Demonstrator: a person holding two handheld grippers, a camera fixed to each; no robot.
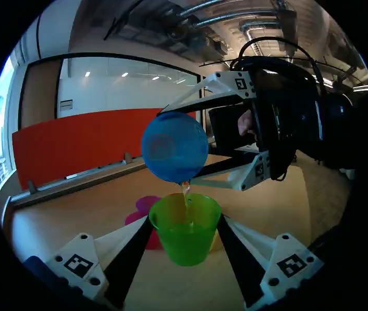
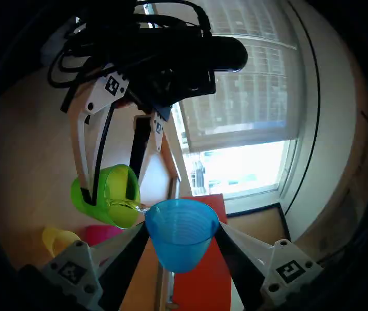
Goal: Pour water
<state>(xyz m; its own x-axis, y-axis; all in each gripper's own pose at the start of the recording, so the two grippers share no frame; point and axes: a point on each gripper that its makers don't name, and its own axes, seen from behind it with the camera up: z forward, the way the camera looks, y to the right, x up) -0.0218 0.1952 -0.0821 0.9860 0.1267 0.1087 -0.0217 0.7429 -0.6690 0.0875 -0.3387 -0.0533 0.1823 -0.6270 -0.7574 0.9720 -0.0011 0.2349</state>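
Pouring under way. Left hand-held gripper [image 1: 185, 224] is clamped on the green cup [image 1: 185, 238], held upright between its fingers. Just above it, the right hand-held gripper [image 1: 179, 147] grips the blue cup [image 1: 174, 146], tipped well over. A thin water stream [image 1: 186, 196] falls from its lip into the green cup. Fill level in either cup: cannot tell. Beyond the left hand-held gripper, a pink cup [image 1: 146, 203] stands on the bench [image 1: 267, 207]. Judgement: transfer partway. Left to do: drain the blue cup, right it, set both down.
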